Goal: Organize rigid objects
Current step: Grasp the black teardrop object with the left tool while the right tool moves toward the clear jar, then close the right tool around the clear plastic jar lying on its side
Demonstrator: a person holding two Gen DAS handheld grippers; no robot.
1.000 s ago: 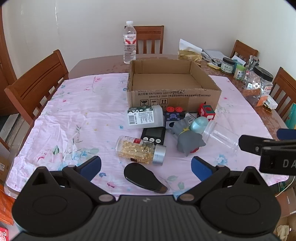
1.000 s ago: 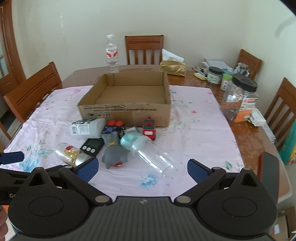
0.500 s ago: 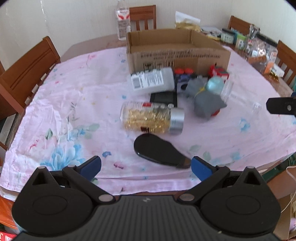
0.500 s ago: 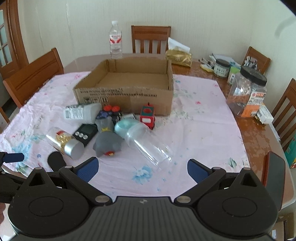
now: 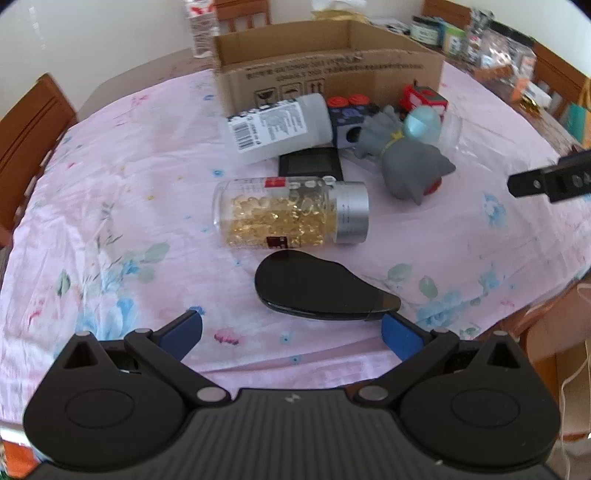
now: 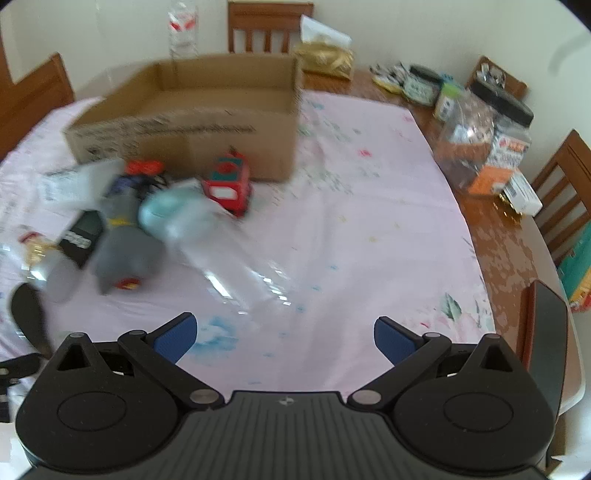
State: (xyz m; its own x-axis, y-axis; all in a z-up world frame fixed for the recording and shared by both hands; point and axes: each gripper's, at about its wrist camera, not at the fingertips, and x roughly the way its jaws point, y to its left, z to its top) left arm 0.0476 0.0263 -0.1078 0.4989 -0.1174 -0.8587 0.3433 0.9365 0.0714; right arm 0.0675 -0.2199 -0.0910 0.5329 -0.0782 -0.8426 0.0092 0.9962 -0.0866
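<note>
An open cardboard box [image 5: 332, 70] stands on the pink cloth; it also shows in the right wrist view [image 6: 192, 122]. In front of it lie a white bottle [image 5: 280, 127], a clear capsule bottle [image 5: 291, 212], a flat black teardrop object [image 5: 317, 291], a black device [image 5: 310, 164], a grey figure [image 5: 410, 166], a red toy [image 6: 229, 186] and a clear teal-lidded jar [image 6: 214, 240]. My left gripper [image 5: 291, 336] is open, just short of the black teardrop object. My right gripper [image 6: 282, 338] is open and empty, near the clear jar's end.
Wooden chairs [image 6: 565, 184] ring the table. Jars and packets [image 6: 487, 136] crowd the right side on bare wood. A water bottle [image 6: 183, 29] stands behind the box. A dark phone-like slab [image 6: 546, 332] lies at the right table edge.
Both grippers have moved forward and lower toward the objects. The left one has closed in on the black teardrop object and the capsule bottle. Both stay open.
</note>
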